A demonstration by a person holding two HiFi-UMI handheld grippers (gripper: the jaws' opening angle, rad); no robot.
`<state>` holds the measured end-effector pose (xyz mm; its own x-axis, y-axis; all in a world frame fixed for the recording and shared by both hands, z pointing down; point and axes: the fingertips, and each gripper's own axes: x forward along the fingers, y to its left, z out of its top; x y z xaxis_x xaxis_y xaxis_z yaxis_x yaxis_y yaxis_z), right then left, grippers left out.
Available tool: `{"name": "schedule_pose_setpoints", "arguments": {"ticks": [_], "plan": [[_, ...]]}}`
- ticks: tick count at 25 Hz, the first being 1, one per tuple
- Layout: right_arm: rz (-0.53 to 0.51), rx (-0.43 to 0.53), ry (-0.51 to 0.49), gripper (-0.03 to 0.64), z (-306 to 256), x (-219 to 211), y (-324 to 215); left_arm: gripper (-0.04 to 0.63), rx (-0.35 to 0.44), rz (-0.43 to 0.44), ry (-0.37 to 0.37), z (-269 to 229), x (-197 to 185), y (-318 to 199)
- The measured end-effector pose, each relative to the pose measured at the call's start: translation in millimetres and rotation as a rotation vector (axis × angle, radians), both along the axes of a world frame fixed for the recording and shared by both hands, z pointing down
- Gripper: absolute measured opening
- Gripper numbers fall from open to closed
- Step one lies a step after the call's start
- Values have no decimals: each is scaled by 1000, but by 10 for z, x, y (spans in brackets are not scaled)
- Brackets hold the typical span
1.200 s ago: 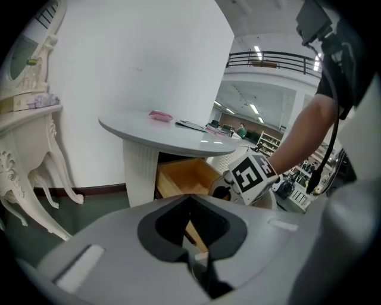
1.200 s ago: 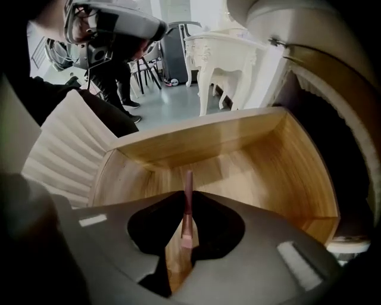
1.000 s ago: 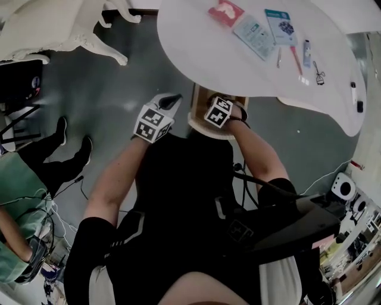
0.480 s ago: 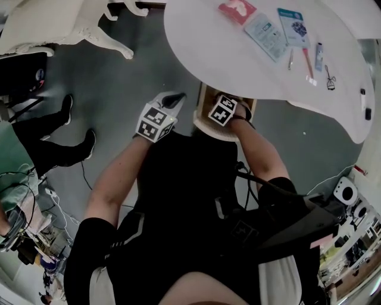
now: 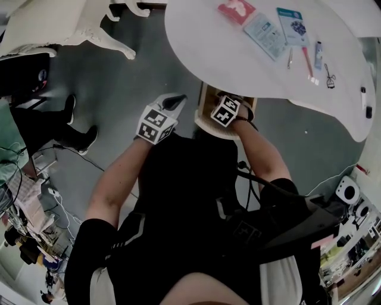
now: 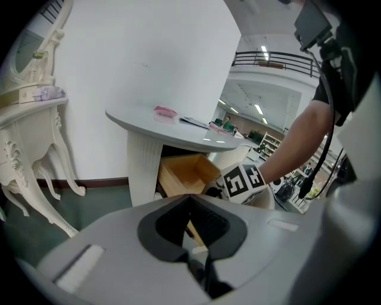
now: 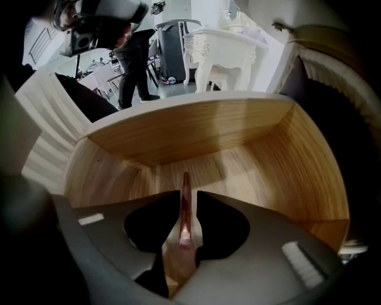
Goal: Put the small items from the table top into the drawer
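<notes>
My right gripper (image 7: 186, 195) is down inside the open wooden drawer (image 7: 250, 173), shut on a thin reddish pen (image 7: 185, 205) that points at the drawer floor. In the head view its marker cube (image 5: 225, 111) sits over the drawer (image 5: 202, 116) under the round white table (image 5: 226, 59). My left gripper (image 6: 190, 196) hangs left of the drawer, shut and holding nothing. Small items lie on the table top: a red packet (image 5: 237, 10), two pale blue cards (image 5: 266, 36), a red pen (image 5: 308, 62), a small tube (image 5: 317, 56) and scissors (image 5: 329, 76).
A white carved dressing table (image 6: 36, 107) stands to the left against the wall. A bystander's dark legs (image 5: 47, 128) and cables are on the grey floor at far left. Two small black items (image 5: 364, 101) lie near the table's right edge.
Both grippers keep their places at the drawer. The head camera has shifted slightly, and the bystander at the left has stepped further away.
</notes>
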<state>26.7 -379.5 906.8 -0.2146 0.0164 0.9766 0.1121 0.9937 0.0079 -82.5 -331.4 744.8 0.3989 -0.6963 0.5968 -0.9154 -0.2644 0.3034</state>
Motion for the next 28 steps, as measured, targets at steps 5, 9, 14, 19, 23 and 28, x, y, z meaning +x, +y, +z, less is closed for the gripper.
{"name": "schedule_pose_setpoints", "arguments": {"ticks": [5, 9, 14, 19, 23, 28], "plan": [[-40, -13, -42, 36, -210, 0, 83, 0, 10, 6, 9, -160, 8, -9], [-52, -20, -83, 3, -455, -21, 157, 0, 15, 21, 3, -306, -11, 14], [-27, -31, -136, 3, -793, -103, 216, 0, 28, 24, 16, -508, -44, 9], [75, -22, -162, 3, -1067, -38, 209, 0, 45, -5, 57, -748, -125, -27], [186, -36, -208, 3, -1336, 11, 247, 0, 54, -15, 58, -960, -182, 20], [348, -16, -278, 3, -1684, 109, 166, 0, 97, 77, 40, -1182, -105, -74]]}}
